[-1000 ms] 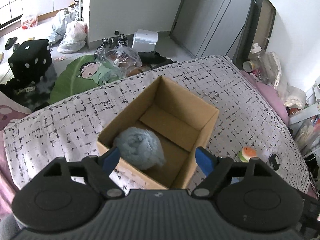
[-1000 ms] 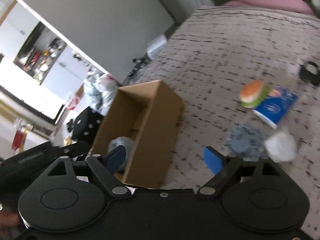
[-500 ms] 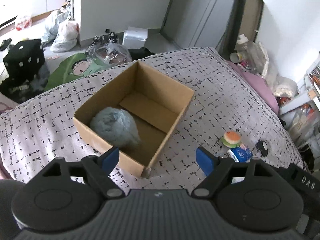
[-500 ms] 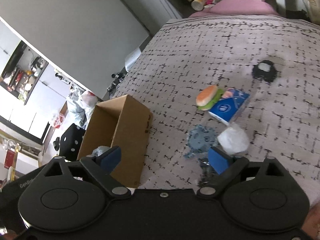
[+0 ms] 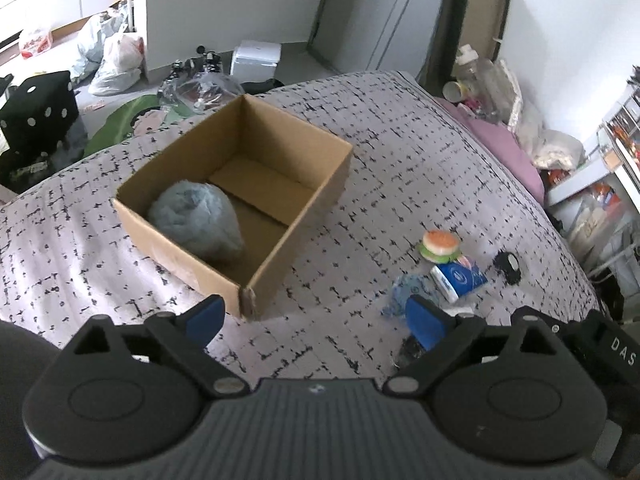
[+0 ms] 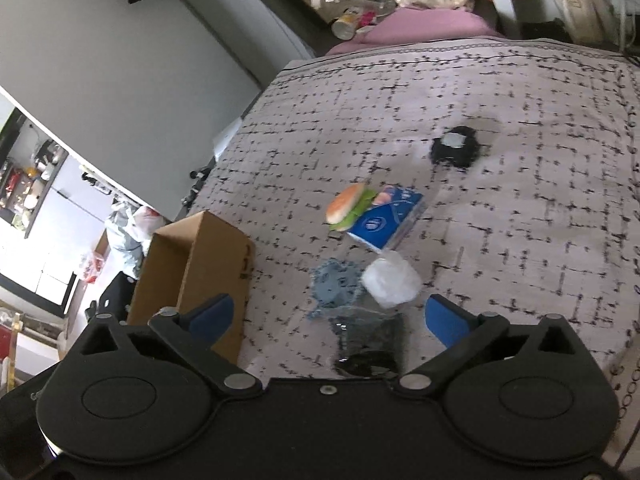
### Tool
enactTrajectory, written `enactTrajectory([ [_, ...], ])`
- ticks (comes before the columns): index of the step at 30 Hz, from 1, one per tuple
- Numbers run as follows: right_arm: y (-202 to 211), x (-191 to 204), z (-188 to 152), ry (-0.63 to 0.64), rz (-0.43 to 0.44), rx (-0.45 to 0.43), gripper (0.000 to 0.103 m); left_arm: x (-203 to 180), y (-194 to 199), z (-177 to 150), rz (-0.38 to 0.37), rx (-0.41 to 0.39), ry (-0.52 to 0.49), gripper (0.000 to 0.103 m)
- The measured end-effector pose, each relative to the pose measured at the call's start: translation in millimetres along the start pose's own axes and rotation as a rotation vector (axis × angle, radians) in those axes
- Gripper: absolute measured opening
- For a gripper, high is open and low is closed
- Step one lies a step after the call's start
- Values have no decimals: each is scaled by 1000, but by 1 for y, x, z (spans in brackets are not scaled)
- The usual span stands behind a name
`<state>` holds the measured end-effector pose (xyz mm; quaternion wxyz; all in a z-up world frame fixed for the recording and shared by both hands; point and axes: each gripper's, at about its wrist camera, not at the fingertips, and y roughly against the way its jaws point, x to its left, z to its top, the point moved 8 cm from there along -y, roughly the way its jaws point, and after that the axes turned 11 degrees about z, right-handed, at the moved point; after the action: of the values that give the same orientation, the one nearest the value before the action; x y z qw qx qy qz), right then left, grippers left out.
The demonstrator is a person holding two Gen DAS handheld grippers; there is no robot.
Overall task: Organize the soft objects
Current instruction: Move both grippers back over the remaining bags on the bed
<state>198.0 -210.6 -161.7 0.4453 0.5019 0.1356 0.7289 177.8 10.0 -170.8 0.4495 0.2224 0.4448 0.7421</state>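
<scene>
Cardboard box (image 5: 236, 204) sat open on the bed (image 5: 400, 152), its patterned grey cover showing all round; a grey-blue fluffy ball (image 5: 196, 220) lay inside, against the box's near-left wall. To the right of the box, loose items were clustered on the cover: a burger toy (image 6: 346, 208) touching a blue tissue pack (image 6: 386, 218), a white crumpled bag (image 6: 392, 284) just beside a blue knitted piece (image 6: 334, 286), and a dark mesh item (image 6: 370, 340) nearest my right gripper. A small black object (image 6: 456, 148) lay apart, farther out. Nothing stood between either gripper and the pile; the box corner sat close to my left gripper (image 5: 316, 316). Both grippers hung above the bed, angled down. I noted the left fingers (image 5: 204, 316) spread wide and empty; the right gripper (image 6: 332, 316) likewise gaped wide, holding nothing, over the mesh item.
</scene>
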Motion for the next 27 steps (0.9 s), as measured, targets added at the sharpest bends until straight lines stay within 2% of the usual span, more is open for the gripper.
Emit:
enactTrajectory([
  [7,13,-14,3,-46,4,-24,103,-21,-5,-16,-32,29,-33,96],
  [11,19,-27,2,-96,-32,-44,103,-29,-10,-23,-37,40,-33,96],
  [16,16,-37,0,-143,-29,-36,103,-44,-18,-32,-43,47,-77,96],
  [21,11,-46,-1,-181,-16,-24,101,-58,-32,-44,-83,103,-95,94],
  [27,3,-55,-3,-222,-7,-2,87,-71,-47,-54,-95,118,-120,93],
])
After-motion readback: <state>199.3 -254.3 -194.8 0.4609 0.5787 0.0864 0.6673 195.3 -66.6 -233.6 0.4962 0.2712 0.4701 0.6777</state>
